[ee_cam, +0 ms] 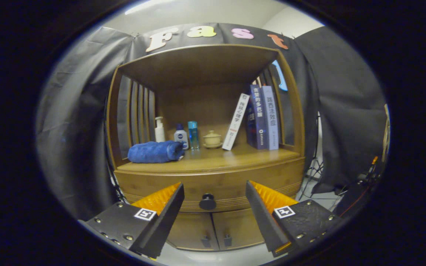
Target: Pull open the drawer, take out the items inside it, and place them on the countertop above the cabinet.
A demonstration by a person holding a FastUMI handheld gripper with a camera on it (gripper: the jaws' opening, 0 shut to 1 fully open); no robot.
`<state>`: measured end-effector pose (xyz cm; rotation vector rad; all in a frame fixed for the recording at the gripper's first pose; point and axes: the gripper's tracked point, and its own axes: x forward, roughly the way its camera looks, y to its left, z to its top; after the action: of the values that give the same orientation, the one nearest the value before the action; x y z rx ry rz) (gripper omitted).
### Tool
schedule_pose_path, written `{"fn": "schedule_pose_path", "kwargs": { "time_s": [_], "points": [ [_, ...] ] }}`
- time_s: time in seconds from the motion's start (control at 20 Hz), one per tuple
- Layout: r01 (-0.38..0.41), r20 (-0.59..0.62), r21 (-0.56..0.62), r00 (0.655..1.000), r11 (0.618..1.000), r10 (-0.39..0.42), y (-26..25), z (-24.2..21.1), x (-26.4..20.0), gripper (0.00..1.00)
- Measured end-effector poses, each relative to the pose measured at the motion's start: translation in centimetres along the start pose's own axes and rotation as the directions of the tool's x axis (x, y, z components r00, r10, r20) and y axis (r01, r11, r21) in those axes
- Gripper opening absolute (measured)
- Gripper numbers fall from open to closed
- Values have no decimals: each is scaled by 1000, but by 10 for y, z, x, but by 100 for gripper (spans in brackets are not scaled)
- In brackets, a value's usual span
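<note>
A wooden cabinet stands ahead of me with its drawer [213, 184] closed under the countertop [235, 157]. The drawer's round dark knob [208, 201] sits between and a little beyond my fingers. My gripper [215, 192] is open, nothing between its fingers, and it is level with the drawer front. The drawer's contents are hidden.
On the countertop lie a rolled blue towel [155, 152], a white pump bottle [159, 130], two small bottles [187, 136], a lidded cup [212, 139] and several books [259, 116]. Two small doors [215, 229] sit under the drawer. A shelf roof hangs above the countertop.
</note>
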<state>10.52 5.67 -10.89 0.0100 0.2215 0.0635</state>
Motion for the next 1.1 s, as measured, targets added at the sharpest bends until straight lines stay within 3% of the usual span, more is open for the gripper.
{"fn": "schedule_pose_path", "kwargs": {
  "time_s": [0.2,0.45,0.6,0.75,0.9,1.1],
  "points": [
    [37,-18,-86,999,996,-39,0,-16,26,100],
    [54,-49,-90,997,995,-59,-3,-33,56,100],
    [53,-144,-73,988,996,-63,-4,-64,75,100],
    [12,-253,-22,967,1000,-17,6,-99,86,78],
    [17,-260,-14,965,1000,-20,4,-98,90,56],
    [30,-232,-47,972,998,-40,4,-93,95,57]
  ]
}}
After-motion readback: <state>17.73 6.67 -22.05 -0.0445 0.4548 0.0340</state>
